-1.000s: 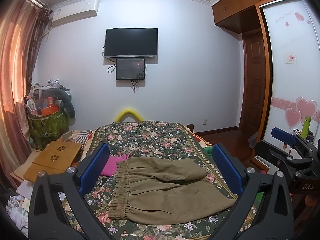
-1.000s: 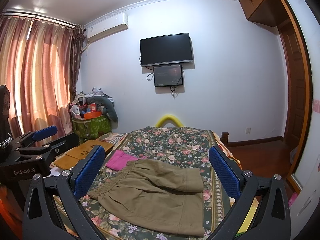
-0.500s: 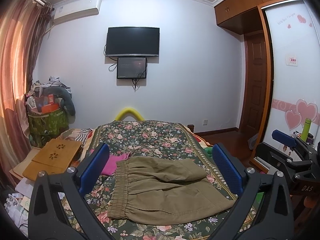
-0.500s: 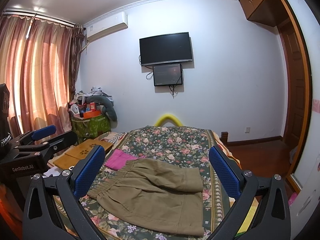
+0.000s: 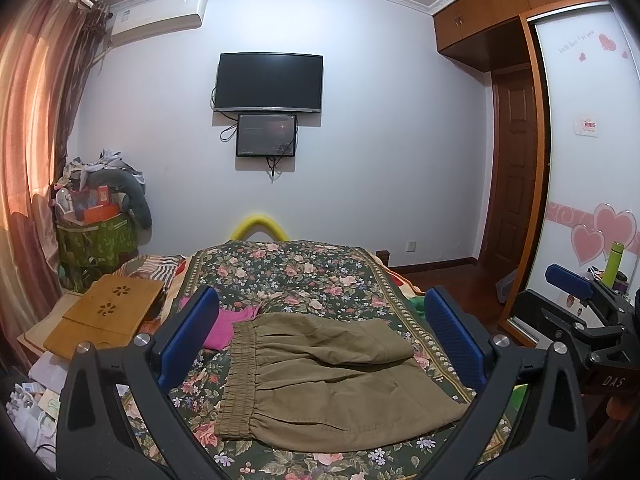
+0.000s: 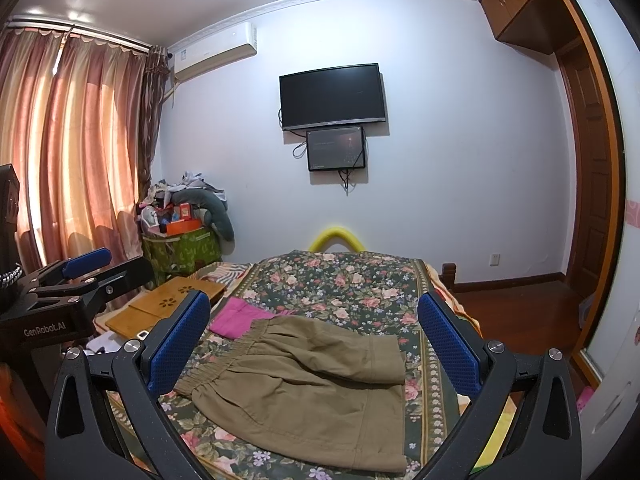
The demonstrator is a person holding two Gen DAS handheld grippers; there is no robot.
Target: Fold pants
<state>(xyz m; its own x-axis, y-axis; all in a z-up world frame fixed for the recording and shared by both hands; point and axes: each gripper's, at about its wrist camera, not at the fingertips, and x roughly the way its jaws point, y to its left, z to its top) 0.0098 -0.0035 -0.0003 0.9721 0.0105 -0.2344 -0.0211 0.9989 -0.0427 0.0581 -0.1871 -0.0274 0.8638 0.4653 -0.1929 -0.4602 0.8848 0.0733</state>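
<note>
Both tools are raised above the near end of the bed (image 5: 280, 264) and hold nothing. My left gripper (image 5: 320, 344) stands wide, the blue pads far apart with the pants (image 5: 332, 384) framed between them but well below. My right gripper (image 6: 316, 344) is equally wide and just as clear of the cloth. Each tool shows at the edge of the other's view, so the two sit side by side.

The pants lie flat on the floral cover, near the middle of its near half. The elastic waistband (image 5: 236, 376) runs along the left edge, the legs pointing right. One fold appears done — an upper layer lies across the far part, ending in a hem (image 6: 394, 356) on the right. A pink garment (image 6: 244, 316) lies just beyond the far left corner of the waistband, touching or slightly under it; I cannot tell which. A wooden tray (image 5: 108, 316) sits off the left of the bed.

Judgement: the work is between folds, with no grasp in hand. The piece reads as halved lengthwise, so a crosswise fold remains. The next move calls for both grippers to descend to one short edge — likely the right, hem end — pinch both layers at the near and far corners, and carry them left onto the waistband. The risk is catching only the top layer, or snagging the cover beneath.
</note>
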